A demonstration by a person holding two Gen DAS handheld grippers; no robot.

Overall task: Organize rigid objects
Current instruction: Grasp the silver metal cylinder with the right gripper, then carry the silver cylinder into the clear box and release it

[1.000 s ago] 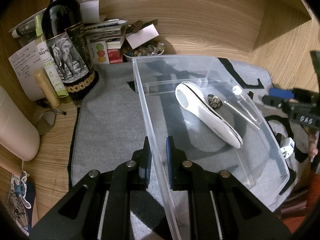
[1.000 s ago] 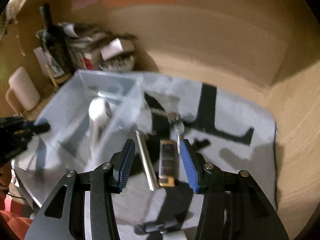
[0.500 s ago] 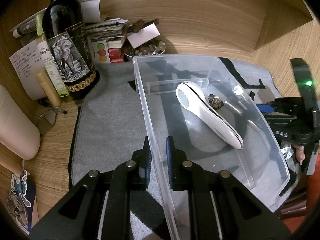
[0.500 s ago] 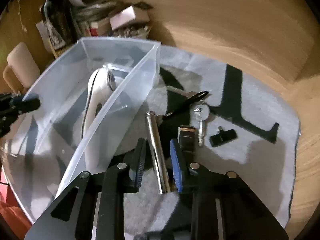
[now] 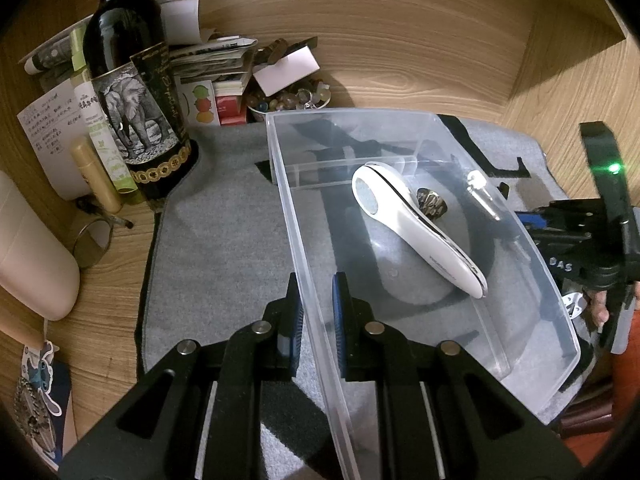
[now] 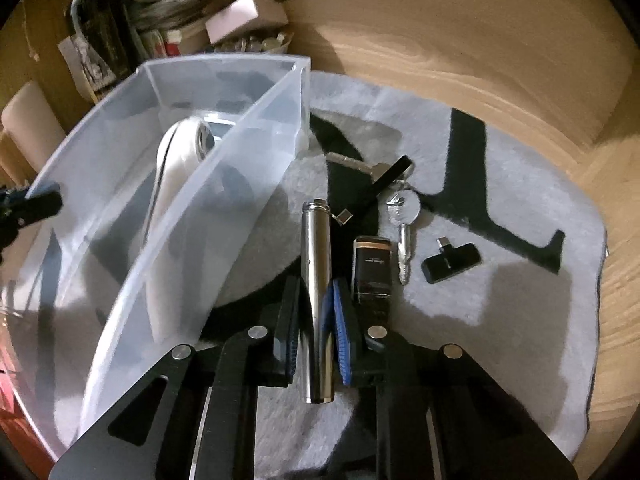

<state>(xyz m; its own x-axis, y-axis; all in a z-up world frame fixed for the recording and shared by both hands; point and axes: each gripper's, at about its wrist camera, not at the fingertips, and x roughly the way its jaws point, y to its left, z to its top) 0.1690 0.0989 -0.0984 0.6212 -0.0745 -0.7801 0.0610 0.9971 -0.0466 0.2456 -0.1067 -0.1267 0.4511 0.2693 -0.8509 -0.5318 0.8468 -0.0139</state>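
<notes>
Between the right tongs [image 6: 314,312], on the grey mat [image 6: 500,320] just beside the clear bin [image 6: 224,184], lies the metal cylinder [image 6: 317,280]; tongs look clenched on it, pads at its sides, cylinder apparently not lifted off the mat, though that is hard to tell.

Left tongs [image 5: 316,304] are clamped on the bin's near wall [image 5: 304,272], one pad outside, one inside, steadying it.

Progress, judged: early to middle. Inside the bin: one white handheld device [image 5: 416,236], and what may be a small dark patterned object [image 5: 430,204] beside it — cannot tell if that one sits inside or shows through the clear wall. So one item sorted for certain, possibly two.

Left on the mat, counted in the right wrist view: one cylinder (in grasp), one black-and-gold rectangular gadget [image 6: 372,268] just right of the tongs, one silver key [image 6: 404,224], a second key [image 6: 352,162] partly under one black strap [image 6: 390,180], one small black adapter [image 6: 450,260], one tiny metal tag [image 6: 343,217]. About seven loose pieces remaining.

Background clutter on the counter [image 5: 420,60]: one wine bottle [image 5: 132,92], a paper stack [image 5: 216,64], one bowl of beads [image 5: 288,100].
</notes>
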